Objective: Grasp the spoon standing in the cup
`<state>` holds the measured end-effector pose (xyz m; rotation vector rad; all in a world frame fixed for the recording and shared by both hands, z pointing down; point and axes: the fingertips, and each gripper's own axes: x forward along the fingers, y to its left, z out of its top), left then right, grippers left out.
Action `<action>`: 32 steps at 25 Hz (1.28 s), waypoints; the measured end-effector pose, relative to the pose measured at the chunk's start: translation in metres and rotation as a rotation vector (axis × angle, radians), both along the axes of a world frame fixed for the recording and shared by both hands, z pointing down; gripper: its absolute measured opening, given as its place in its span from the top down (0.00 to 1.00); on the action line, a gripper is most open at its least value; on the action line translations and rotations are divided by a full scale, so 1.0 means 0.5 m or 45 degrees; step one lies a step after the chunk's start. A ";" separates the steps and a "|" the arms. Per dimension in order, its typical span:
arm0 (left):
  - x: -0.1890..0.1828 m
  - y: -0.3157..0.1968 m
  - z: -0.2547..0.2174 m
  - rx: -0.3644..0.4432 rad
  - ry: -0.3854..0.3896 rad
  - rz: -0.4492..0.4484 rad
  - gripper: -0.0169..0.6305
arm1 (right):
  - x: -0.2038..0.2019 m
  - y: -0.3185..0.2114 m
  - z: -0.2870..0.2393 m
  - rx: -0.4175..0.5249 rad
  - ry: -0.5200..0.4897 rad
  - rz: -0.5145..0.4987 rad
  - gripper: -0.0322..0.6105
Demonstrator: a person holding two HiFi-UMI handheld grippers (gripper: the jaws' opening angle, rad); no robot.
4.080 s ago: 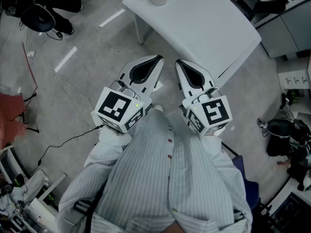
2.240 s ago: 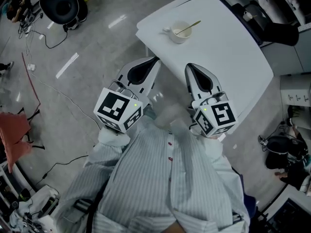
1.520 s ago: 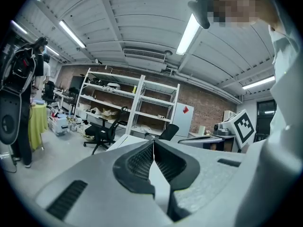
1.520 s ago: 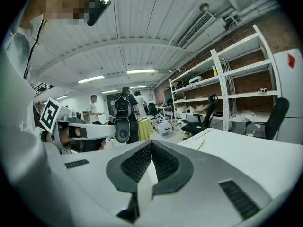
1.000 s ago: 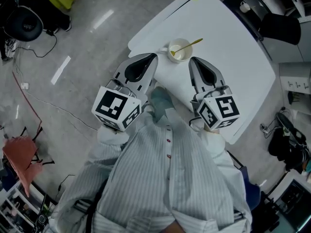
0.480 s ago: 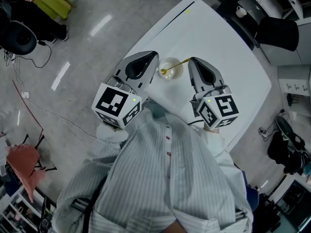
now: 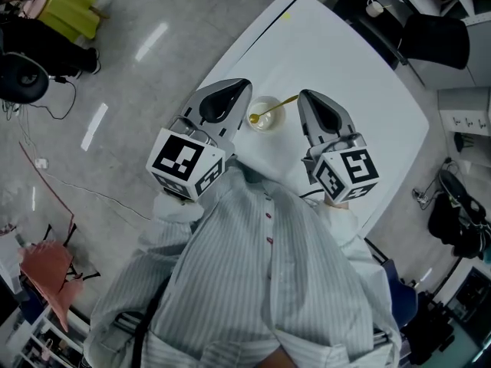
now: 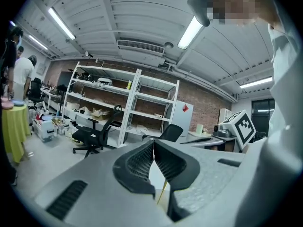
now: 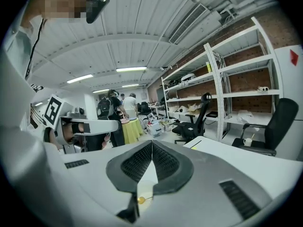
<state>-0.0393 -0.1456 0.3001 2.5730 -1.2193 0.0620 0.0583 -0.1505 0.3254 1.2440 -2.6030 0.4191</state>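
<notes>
A small white cup (image 7: 266, 116) stands on the white table (image 7: 349, 75), near its left edge. A gold spoon (image 7: 273, 106) leans in it, handle pointing up and right over the rim. My left gripper (image 7: 245, 84) hovers just left of the cup and my right gripper (image 7: 301, 95) just right of it; neither touches it. Both are shut and hold nothing. In the left gripper view the pads (image 8: 142, 161) meet and the spoon handle (image 8: 162, 193) shows below them. The right gripper view shows the cup (image 9: 144, 189) and spoon (image 9: 141, 200) under the closed jaws.
A black office chair (image 7: 433, 37) stands at the table's far side, with a white mug (image 7: 374, 8) nearby. Cables lie on the grey floor (image 7: 115, 129). Metal shelves (image 8: 118, 103) and more chairs line the room. People (image 9: 106, 110) stand by a yellow-covered table.
The table and cup have come closer over the frames. The cup was far ahead and now sits between the two gripper tips. Both grippers stayed shut.
</notes>
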 end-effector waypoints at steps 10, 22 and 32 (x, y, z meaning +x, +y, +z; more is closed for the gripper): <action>0.014 -0.032 -0.003 0.008 0.013 0.111 0.96 | 0.012 -0.009 0.003 -0.006 0.001 0.123 0.94; 0.023 -0.041 0.009 -0.012 0.018 0.167 0.96 | 0.024 -0.012 0.010 -0.021 0.012 0.181 0.94; 0.029 -0.051 0.031 -0.041 0.006 0.193 0.96 | 0.026 -0.015 0.031 -0.054 0.003 0.187 0.93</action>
